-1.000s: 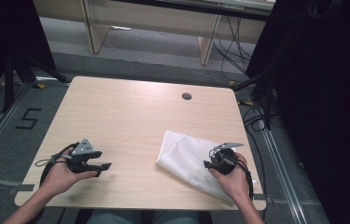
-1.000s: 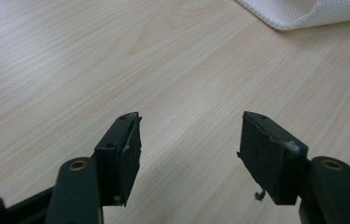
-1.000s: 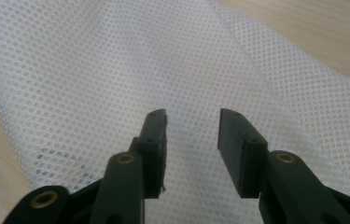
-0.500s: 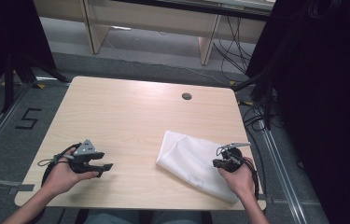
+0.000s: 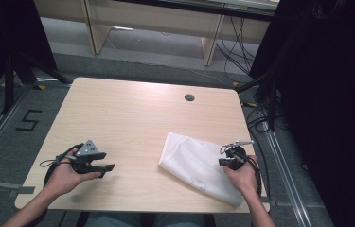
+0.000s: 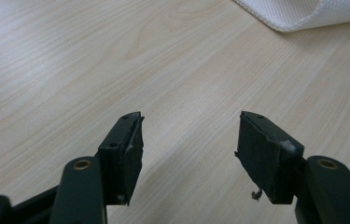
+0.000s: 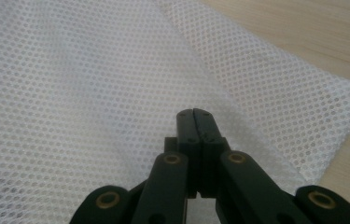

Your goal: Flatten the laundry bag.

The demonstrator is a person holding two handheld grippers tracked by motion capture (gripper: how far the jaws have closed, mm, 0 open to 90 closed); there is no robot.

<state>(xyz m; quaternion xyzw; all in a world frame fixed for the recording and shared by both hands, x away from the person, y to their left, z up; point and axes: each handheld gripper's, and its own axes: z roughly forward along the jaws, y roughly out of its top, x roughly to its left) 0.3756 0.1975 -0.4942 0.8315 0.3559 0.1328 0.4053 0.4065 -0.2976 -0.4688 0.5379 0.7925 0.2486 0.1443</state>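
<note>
A white mesh bag lies flat on the front right part of the wooden table. My right gripper sits on the bag's right end, held by a hand. In the right gripper view its jaws are pressed together just over the mesh, with nothing seen between them. My left gripper rests near the front left of the table, well apart from the bag. Its jaws stand wide apart over bare wood, and a corner of the bag shows far ahead.
A dark round cable hole sits near the table's back right. Cables hang off the right side onto the floor. A "5" mark is on the floor at left. Wooden furniture legs stand behind the table.
The right hand and its gripper have shifted slightly on the bag's right end. The left gripper has stayed in place.
</note>
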